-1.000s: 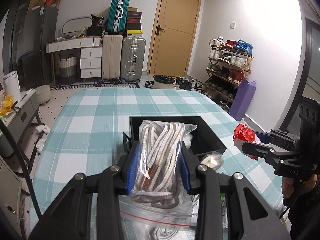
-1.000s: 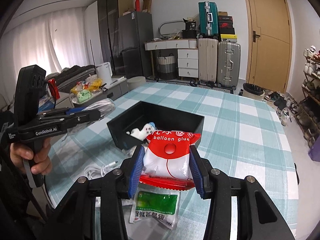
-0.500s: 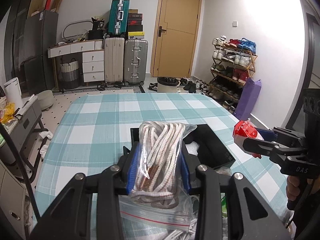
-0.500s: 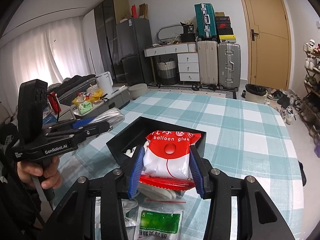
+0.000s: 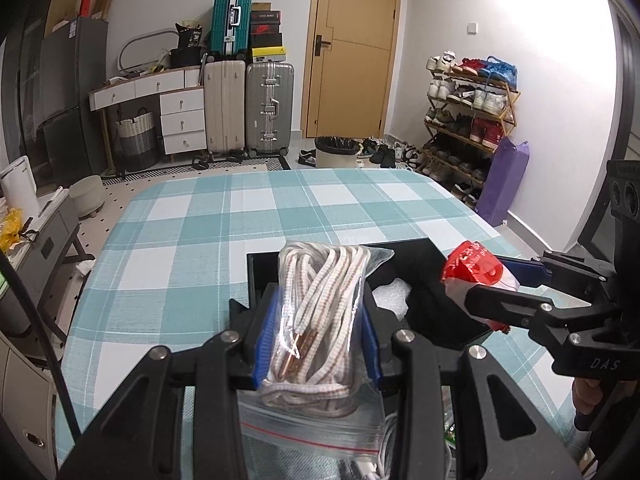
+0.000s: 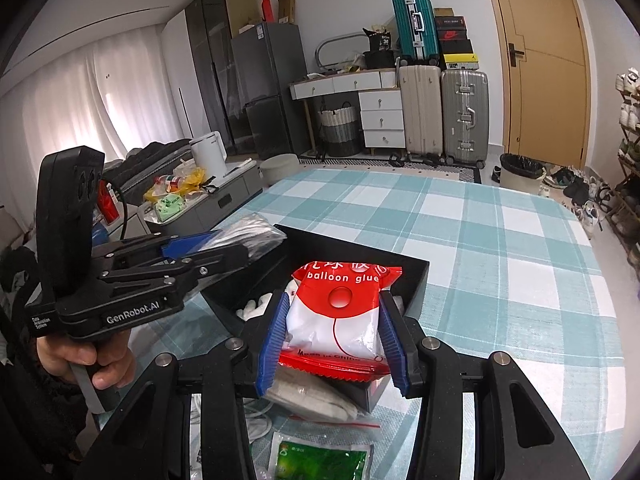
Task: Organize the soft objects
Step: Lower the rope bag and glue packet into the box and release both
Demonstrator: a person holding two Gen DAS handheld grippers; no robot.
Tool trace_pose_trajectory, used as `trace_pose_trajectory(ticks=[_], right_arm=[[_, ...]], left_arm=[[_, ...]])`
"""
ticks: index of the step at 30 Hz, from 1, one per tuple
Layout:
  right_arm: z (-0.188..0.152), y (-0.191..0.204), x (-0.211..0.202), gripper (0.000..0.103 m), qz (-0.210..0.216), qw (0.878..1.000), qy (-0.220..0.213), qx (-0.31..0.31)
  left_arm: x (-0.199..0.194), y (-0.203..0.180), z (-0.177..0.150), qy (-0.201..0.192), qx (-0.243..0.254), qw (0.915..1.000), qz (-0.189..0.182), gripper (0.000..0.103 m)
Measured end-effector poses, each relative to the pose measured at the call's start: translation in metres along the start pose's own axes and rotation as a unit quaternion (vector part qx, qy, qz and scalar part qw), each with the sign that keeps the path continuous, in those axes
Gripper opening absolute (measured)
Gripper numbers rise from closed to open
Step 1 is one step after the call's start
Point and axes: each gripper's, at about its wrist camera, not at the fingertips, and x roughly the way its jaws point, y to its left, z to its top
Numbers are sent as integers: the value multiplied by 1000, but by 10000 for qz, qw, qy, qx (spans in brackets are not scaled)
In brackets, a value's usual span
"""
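The left gripper clamps a bagged rope; the right gripper clamps a glue packet. Both hang over the black box on the tabletop. They look light, squashy and slippery, so mid-body grips suit.

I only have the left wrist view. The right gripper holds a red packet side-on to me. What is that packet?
Observer: In the right wrist view the packet is red and white, printed "balloon glue", and the right gripper has its jaws pressed on both sides of it.
Operator: Is anything lying under it?
Observer: Yes, a green packet lies on the table below that gripper, which your view barely shows.
Operator: And the black box?
Observer: Its near side is hidden from you by the bag of laces; the right view shows white items inside the black box.
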Motion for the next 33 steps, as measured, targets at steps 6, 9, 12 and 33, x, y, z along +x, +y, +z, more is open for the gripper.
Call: trace_pose_trajectory(ticks=[6, 9, 12, 33], right_arm=[[2, -2, 16, 45, -83, 9998, 145, -77], [2, -1, 24, 45, -119, 9997, 195, -127], [3, 0, 31, 45, -108, 9994, 259, -193], [0, -7, 55, 45, 66, 9975, 634, -291]], left_arm=[[17, -5, 0, 121, 131, 9998, 3, 35], [20, -9, -1, 129, 241, 9996, 20, 35], [23, -12, -3, 160, 350, 9993, 20, 36], [32, -25, -12, 707, 680, 9952, 37, 39]])
